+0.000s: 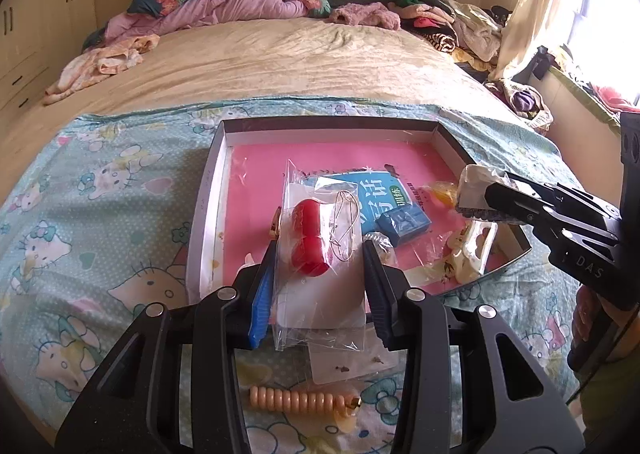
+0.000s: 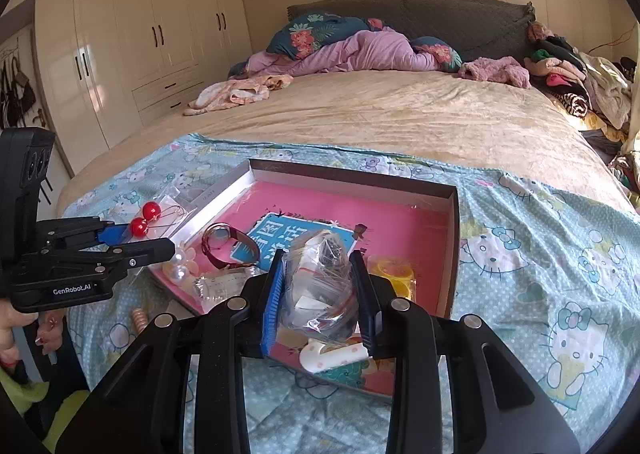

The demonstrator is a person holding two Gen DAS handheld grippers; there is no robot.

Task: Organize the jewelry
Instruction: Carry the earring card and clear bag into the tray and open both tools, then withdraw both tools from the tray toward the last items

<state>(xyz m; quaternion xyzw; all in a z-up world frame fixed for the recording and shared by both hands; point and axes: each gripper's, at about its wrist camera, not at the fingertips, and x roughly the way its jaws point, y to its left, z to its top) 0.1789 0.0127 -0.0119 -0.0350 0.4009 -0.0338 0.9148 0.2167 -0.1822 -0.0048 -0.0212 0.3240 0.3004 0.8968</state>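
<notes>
My left gripper (image 1: 318,250) is shut on a clear bag with red ball earrings (image 1: 308,238), held over the near left edge of the shallow box with a pink floor (image 1: 260,165). The bag also shows in the right wrist view (image 2: 145,217). My right gripper (image 2: 318,266) is shut on a crumpled clear bag of jewelry (image 2: 320,286), held over the box's (image 2: 400,230) near side. In the box lie a watch (image 2: 230,246), pearl pieces (image 2: 178,266), a yellow item (image 2: 394,274), a blue card (image 1: 376,193) and a small blue box (image 1: 404,221).
A beige coil band (image 1: 304,400) and a clear earring bag (image 1: 352,362) lie on the Hello Kitty cloth (image 1: 100,193) in front of the box. A white clip (image 2: 334,356) lies at the box's near edge. Clothes pile at the bed's far end; wardrobe stands left.
</notes>
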